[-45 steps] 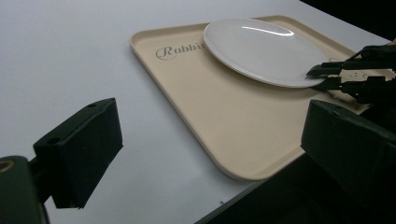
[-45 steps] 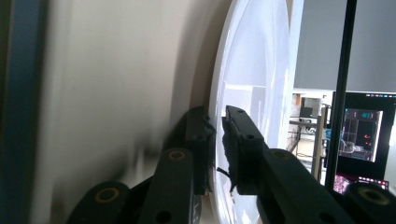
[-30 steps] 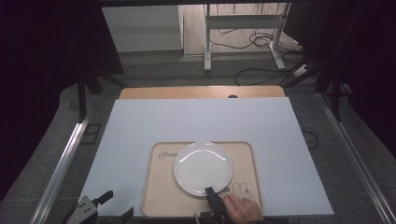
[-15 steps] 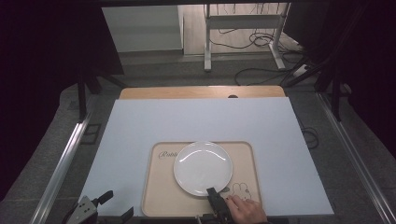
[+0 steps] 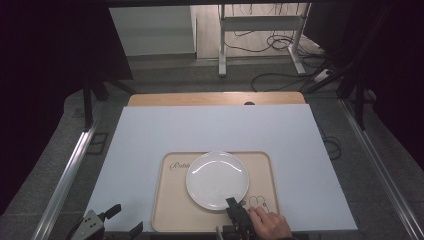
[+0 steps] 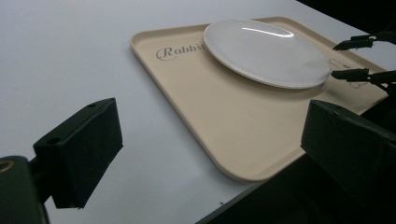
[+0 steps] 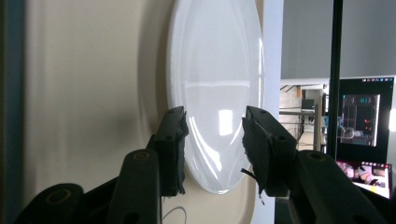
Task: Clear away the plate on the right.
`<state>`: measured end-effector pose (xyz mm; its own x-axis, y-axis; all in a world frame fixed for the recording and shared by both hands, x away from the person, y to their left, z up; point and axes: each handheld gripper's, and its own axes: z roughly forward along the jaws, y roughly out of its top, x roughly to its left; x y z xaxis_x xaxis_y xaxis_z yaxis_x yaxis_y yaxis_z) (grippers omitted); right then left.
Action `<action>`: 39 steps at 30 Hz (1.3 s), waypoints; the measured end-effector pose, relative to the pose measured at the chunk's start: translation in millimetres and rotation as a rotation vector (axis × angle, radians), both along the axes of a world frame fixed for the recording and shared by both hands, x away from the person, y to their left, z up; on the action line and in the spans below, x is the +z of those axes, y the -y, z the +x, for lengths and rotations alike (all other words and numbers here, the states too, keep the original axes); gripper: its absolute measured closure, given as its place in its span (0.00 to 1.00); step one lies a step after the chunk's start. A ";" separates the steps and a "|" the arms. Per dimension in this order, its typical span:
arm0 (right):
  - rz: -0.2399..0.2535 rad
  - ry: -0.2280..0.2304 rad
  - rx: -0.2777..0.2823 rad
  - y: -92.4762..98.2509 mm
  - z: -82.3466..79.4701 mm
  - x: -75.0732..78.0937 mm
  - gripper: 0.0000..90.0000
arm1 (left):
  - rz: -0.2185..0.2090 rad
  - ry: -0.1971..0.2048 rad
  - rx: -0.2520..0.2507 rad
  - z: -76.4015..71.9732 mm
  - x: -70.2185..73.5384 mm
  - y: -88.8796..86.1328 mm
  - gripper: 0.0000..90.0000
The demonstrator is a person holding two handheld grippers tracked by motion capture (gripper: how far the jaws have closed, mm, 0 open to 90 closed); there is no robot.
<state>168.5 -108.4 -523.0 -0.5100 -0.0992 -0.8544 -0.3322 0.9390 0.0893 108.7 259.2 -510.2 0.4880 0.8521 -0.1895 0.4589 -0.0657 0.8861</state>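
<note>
Sitting at the near left corner of the table (image 5: pixel 150 135), off the tray: left gripper (image 5: pixel 107 220), jaws spread wide and grasping nothing, with only bare white tabletop and the tray's near corner showing between them in the left gripper view. Hovering there well apart from the plate.

Lying next, toward the middle of the near edge: beige tray (image 5: pixel 170 210), flat on the white table, with a scripted word printed near its far left corner and a small line drawing near its near right corner.

Resting inside that tray, slightly right of its middle: white plate (image 5: pixel 217 179), right way up, its near edge reaching toward the near right part of the tray.

Reaching in from the bottom edge at the right: right gripper (image 5: pixel 234 206), carried by a hand (image 5: pixel 267 225), pointing at the near rim of the plate. Straddling that rim in the right gripper view (image 7: pixel 214 140), one jaw on each face of the plate, having just been opening. Showing a gap between the pads (image 7: pixel 177 140) and the glossy surface, so released rather than pinching. Appearing also at the right edge of the left gripper view, two thin jaw tips parted beside the plate's edge (image 6: pixel 359 58).
</note>
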 end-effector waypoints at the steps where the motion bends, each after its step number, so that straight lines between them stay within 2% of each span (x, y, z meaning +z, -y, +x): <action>1: 0.000 0.000 0.000 0.0 0.0 0.0 0.64 | 0.000 0.000 0.000 0.0 0.0 0.0 0.05; 16: 0.099 -0.054 -0.062 12.0 11.1 8.4 0.50 | 0.000 0.001 0.000 0.0 0.0 -0.1 0.05; 34: 0.248 -0.127 -0.112 25.0 17.8 19.9 0.42 | 0.000 0.001 0.000 0.0 0.0 -0.1 0.05; 37: 0.261 -0.129 -0.119 27.7 18.9 22.0 0.41 | 0.000 0.001 0.000 -0.1 0.0 0.0 0.05; 38: 0.283 -0.111 -0.122 28.3 19.2 21.0 0.40 | 0.000 0.001 0.000 -0.1 0.0 0.0 0.05; 39: 0.280 -0.130 -0.127 29.1 19.4 22.4 0.40 | 0.000 0.002 0.000 -0.1 0.0 0.0 0.05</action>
<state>187.9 -137.5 -500.6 -0.6098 0.2015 -0.7665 -0.1826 0.9054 0.3833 108.7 259.2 -510.2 0.4882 0.8521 -0.1886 0.4575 -0.0659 0.8868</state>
